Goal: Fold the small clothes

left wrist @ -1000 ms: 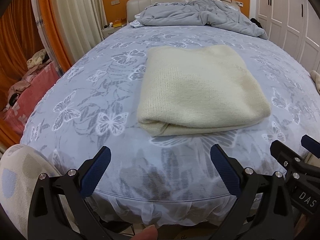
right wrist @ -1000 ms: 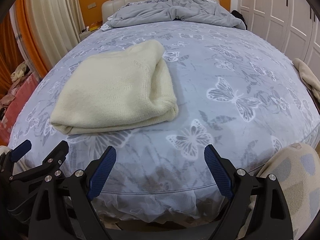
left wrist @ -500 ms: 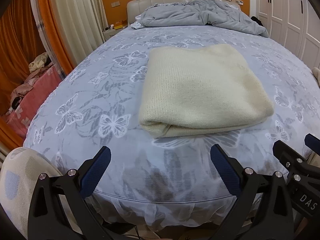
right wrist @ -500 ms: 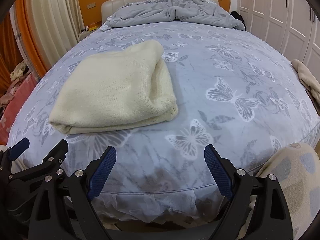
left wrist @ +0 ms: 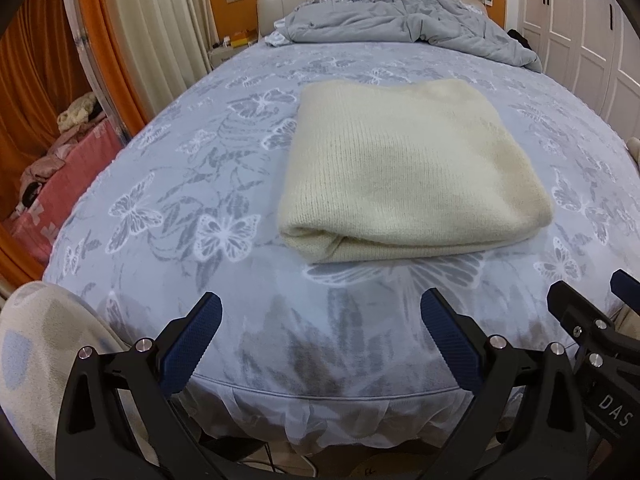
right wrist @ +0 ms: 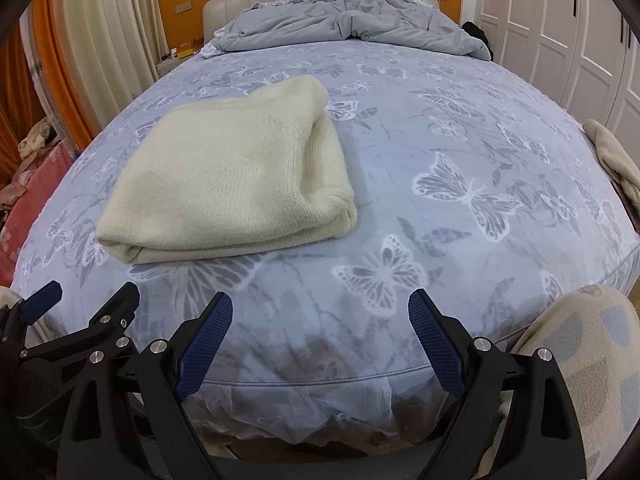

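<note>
A cream knitted sweater [left wrist: 408, 176] lies folded into a thick rectangle on the bed [left wrist: 180, 184], near its foot. It also shows in the right wrist view [right wrist: 228, 180], left of centre. My left gripper [left wrist: 320, 320] is open and empty, held off the foot edge of the bed, short of the sweater. My right gripper [right wrist: 320, 316] is open and empty, at the same edge, to the right of the sweater. The right gripper shows at the right edge of the left wrist view [left wrist: 592, 320], and the left gripper at the left edge of the right wrist view [right wrist: 76, 320].
The bed has a blue butterfly sheet and a rumpled grey duvet [left wrist: 404, 20] at the headboard. Another beige cloth [right wrist: 612, 156] lies at the bed's right edge. White wardrobe doors [right wrist: 568, 40] stand on the right, curtains [left wrist: 160, 28] and a pink pile [left wrist: 60, 184] on the left.
Both grippers have risen and moved slightly forward towards the bed. The sweater has not moved, and both stay open.
</note>
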The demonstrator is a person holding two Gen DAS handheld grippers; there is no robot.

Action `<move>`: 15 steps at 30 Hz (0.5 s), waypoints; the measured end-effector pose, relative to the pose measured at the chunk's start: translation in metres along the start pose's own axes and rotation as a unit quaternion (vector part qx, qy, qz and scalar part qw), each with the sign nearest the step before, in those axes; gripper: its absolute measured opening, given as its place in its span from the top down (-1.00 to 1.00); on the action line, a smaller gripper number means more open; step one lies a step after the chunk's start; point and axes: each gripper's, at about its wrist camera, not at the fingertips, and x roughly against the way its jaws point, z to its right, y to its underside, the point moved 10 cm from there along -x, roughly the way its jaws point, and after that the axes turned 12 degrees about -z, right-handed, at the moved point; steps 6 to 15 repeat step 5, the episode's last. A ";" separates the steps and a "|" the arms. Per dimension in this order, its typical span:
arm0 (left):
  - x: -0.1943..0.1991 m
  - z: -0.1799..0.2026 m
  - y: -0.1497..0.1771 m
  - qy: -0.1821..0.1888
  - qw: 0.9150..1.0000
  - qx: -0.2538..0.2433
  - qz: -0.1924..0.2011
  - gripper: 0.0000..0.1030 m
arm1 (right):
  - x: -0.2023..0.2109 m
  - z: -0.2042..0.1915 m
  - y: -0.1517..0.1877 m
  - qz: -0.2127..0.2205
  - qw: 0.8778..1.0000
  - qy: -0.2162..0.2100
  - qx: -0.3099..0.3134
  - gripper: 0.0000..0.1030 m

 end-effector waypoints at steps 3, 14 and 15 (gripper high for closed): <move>0.000 0.000 0.001 -0.001 1.000 0.004 0.000 -0.89 | 0.000 0.000 0.000 0.000 1.000 0.000 -0.001 -0.69; 0.000 0.000 0.000 -0.004 1.000 0.002 0.004 -0.89 | -0.001 0.000 0.000 0.000 1.000 -0.001 0.000 -0.69; 0.000 0.000 0.000 -0.004 1.000 0.002 0.004 -0.89 | -0.001 0.000 0.000 0.000 1.000 -0.001 0.000 -0.69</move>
